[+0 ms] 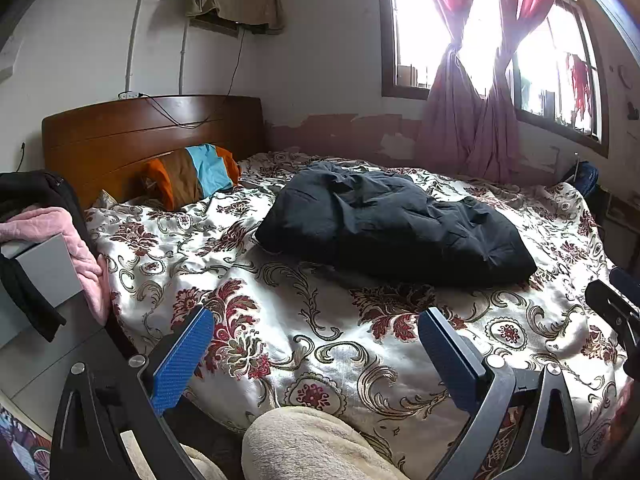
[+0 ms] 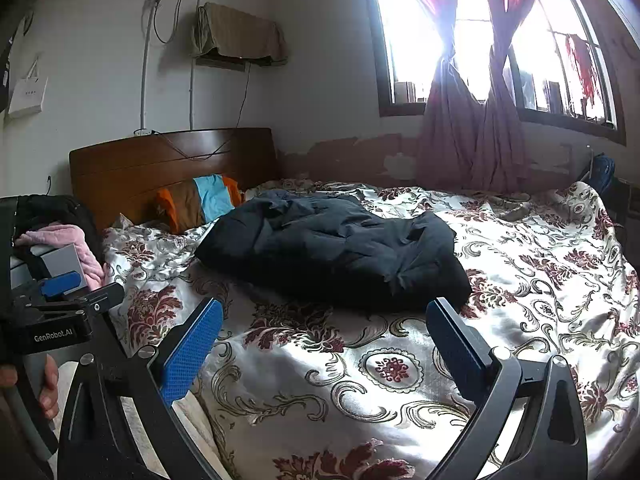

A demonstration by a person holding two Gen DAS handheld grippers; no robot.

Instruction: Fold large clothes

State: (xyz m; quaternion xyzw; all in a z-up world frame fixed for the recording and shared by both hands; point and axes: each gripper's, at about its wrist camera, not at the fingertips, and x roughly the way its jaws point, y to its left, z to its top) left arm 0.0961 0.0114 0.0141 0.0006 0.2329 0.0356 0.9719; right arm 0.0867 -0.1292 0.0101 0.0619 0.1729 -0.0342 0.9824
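Left wrist view: left gripper at 6 o'clock, jaws wide apart and holding nothing, over a floral bedspread; dark padded jacket crumpled at 1 o'clock, well apart from the fingertips; striped pillow at 10 o'clock against the wooden headboard. Right wrist view: right gripper likewise spread and empty; jacket at 12 o'clock, just beyond the fingertips; left gripper's body at 9 o'clock, a hand on its handle.
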